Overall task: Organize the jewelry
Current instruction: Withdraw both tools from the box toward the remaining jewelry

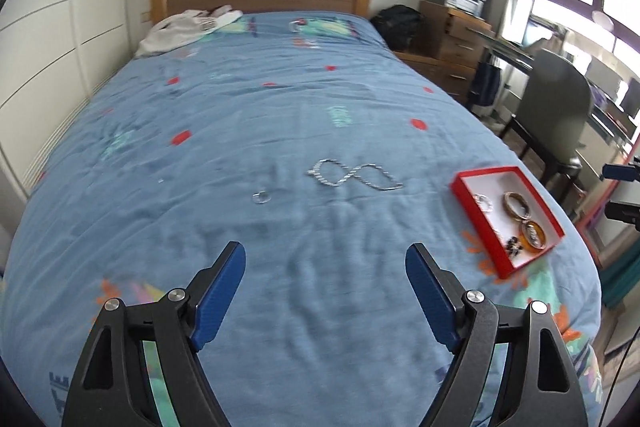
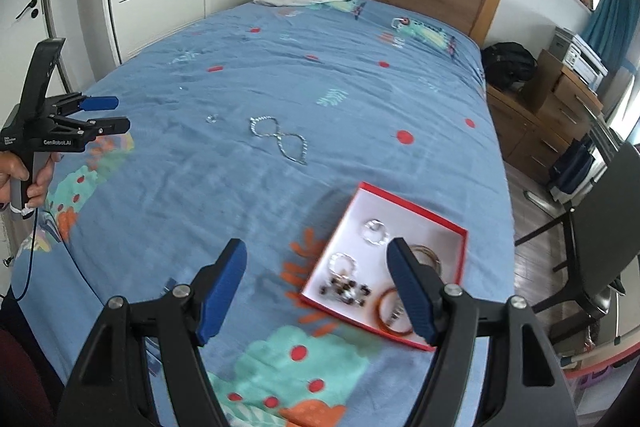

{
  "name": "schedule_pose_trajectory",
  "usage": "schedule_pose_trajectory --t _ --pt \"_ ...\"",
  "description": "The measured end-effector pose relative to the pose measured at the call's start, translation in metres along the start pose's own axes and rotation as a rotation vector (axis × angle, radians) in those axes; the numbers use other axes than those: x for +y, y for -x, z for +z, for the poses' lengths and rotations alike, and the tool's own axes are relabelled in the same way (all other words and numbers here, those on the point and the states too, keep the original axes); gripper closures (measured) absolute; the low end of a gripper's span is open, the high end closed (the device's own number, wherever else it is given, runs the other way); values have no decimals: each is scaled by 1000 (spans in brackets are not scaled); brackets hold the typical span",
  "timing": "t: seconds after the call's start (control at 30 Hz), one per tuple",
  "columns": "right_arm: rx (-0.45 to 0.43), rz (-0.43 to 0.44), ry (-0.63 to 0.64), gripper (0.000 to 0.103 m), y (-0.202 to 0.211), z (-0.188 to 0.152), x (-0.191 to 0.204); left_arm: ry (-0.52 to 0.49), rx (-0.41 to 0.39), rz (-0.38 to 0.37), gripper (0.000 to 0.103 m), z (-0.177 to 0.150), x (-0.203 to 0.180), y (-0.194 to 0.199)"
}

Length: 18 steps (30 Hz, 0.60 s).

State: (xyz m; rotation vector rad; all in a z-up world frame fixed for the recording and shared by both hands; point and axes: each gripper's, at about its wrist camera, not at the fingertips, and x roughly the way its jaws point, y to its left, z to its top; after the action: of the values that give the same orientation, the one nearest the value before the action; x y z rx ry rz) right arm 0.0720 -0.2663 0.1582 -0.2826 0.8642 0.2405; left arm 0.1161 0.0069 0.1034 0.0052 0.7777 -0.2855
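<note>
Both tongs hang over the bed (image 1: 240, 115) w/ nothing in them: left tongs (image 1: 325, 257) gape wide, right tongs (image 2: 316, 255) gape wide too. Landmark is the red box (image 2: 404, 199) near the bed's edge. Inside it: silver rings (image 2: 376, 231), dark beads (image 2: 346, 291), orange bangle (image 2: 386, 323). Silver chain (image 1: 352, 175) lies on the cover, well apart from the box toward the wardrobe side; small ring (image 1: 261, 197) just beyond the chain, farther from the box.
</note>
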Motion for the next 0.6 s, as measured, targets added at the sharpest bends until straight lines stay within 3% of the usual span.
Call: schedule_pose_trajectory --t 0.37,0.6 --pt "-15 60 7 31 -43 32 19 49 14 48 22 -2 43 -11" --pt "2 106 -26 31 -97 52 23 60 58 48 22 0 55 -58"
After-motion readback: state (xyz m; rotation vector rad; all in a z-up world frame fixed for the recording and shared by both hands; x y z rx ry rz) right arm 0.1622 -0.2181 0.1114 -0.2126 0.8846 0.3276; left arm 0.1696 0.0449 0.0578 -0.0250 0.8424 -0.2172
